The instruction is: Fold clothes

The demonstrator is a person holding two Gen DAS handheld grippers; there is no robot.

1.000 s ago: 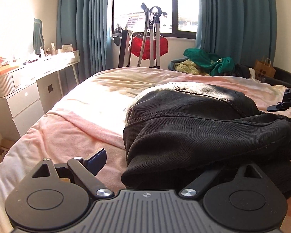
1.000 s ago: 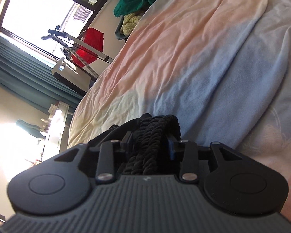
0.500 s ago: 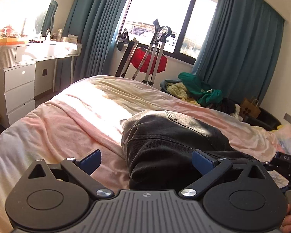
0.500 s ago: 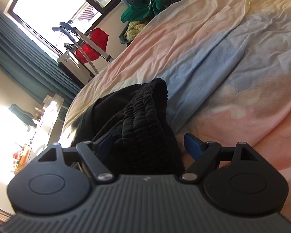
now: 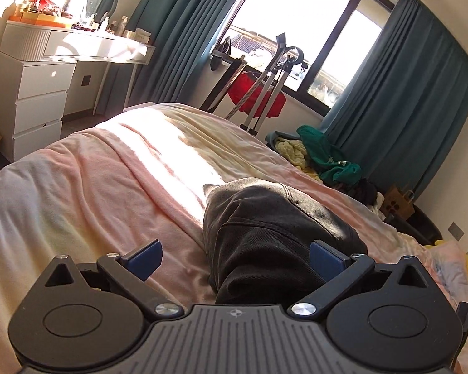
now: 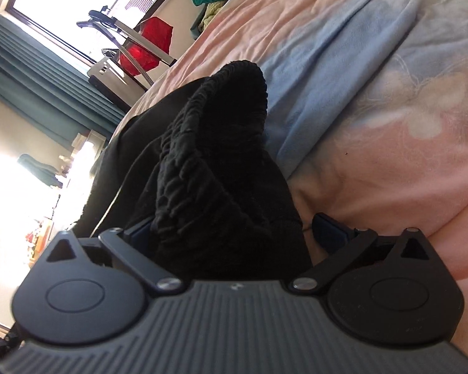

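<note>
Lying bunched on the bed (image 5: 115, 187) in the lower centre of both views, the black garment (image 5: 274, 237) seems folded at least once, the left claw (image 5: 234, 257) spread wide, the right claw (image 6: 234, 230) opening around its gathered waistband (image 6: 202, 143) without pressing; smoothing probably remains.

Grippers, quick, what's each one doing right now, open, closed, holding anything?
Left gripper: open, holding nothing; the black garment lies between its fingers.
Right gripper: opening, garment's gathered edge between its fingers, no longer pinched.
</note>
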